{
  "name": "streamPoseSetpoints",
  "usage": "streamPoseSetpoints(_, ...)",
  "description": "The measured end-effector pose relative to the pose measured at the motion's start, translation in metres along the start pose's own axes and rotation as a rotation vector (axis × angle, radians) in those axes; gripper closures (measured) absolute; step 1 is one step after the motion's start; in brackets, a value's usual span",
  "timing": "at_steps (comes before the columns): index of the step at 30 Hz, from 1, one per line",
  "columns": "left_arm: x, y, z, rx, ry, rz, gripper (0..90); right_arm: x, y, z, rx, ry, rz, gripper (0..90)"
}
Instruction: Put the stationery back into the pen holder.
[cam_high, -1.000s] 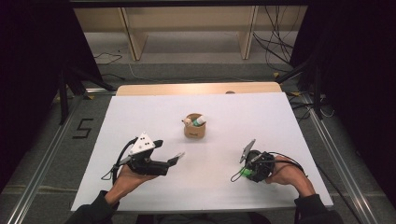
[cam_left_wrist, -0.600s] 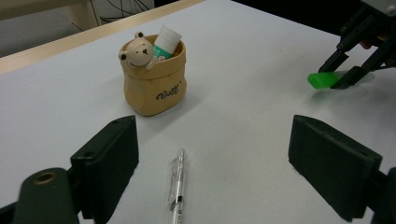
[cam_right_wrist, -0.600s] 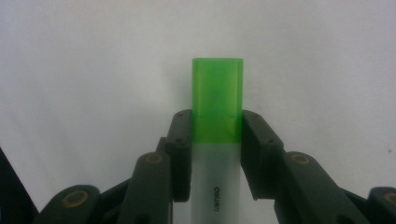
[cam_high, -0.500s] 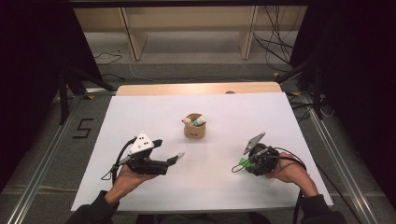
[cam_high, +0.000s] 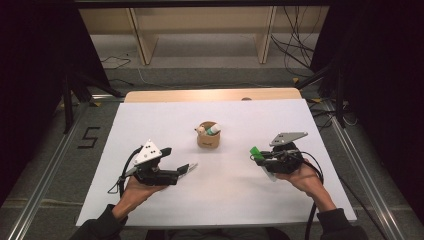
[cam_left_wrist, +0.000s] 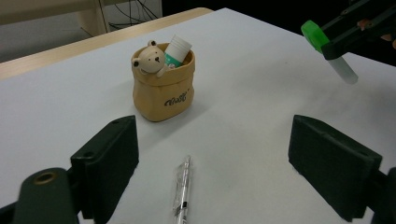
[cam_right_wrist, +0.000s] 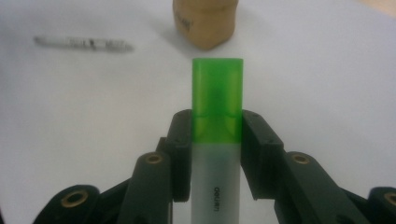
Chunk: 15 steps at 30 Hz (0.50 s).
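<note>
The right gripper (cam_high: 264, 159) is clamped on a green-capped highlighter (cam_right_wrist: 217, 135), lifted off the table to the right of the bear-shaped holder (cam_high: 208, 135), cap towards it, probably for dropping in beside the marker (cam_left_wrist: 177, 49) already there. The left gripper (cam_left_wrist: 215, 163), jaws wide apart, waits left of the holder over a clear pen (cam_left_wrist: 182, 191) (likely next).

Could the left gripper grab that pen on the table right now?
Probably yes: the left gripper is open, the pen lies on the table between its jaws, and nothing blocks the way.
</note>
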<state>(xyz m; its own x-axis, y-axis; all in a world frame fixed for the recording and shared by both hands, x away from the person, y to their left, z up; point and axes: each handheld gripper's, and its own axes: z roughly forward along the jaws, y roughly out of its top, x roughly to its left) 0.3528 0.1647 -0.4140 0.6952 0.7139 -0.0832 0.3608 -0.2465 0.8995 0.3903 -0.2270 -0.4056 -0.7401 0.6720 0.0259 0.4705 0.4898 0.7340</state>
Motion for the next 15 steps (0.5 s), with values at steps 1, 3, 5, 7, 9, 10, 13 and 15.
streamPoseSetpoints(1,0.000,0.000,-0.001,-0.002,0.001,-0.001,15.8,0.000,0.001,0.000,-0.020,-0.011,0.008,67.3)
streamPoseSetpoints(3,0.001,0.000,-0.001,-0.007,0.005,-0.003,15.7,0.001,0.003,0.000,-0.079,-0.021,0.034,67.4)
streamPoseSetpoints(5,0.001,0.000,-0.001,-0.011,0.006,-0.004,15.8,0.001,0.006,0.002,-0.112,-0.033,0.048,67.3)
streamPoseSetpoints(7,0.001,0.001,-0.001,-0.012,0.007,-0.005,15.7,0.001,0.010,0.003,-0.151,-0.037,0.059,67.3)
streamPoseSetpoints(9,0.001,0.000,-0.001,-0.010,0.007,-0.005,15.7,0.001,0.015,0.005,-0.178,-0.033,0.069,67.3)
streamPoseSetpoints(10,0.001,0.000,-0.001,-0.011,0.007,-0.005,15.7,0.001,0.017,0.006,-0.196,-0.043,0.076,67.3)
streamPoseSetpoints(13,0.001,0.001,-0.001,-0.012,0.008,-0.004,15.7,0.001,0.025,0.011,-0.222,-0.051,0.081,67.3)
streamPoseSetpoints(15,0.001,0.001,-0.001,-0.014,0.009,-0.004,15.7,0.003,0.032,0.016,-0.229,-0.039,0.085,67.3)
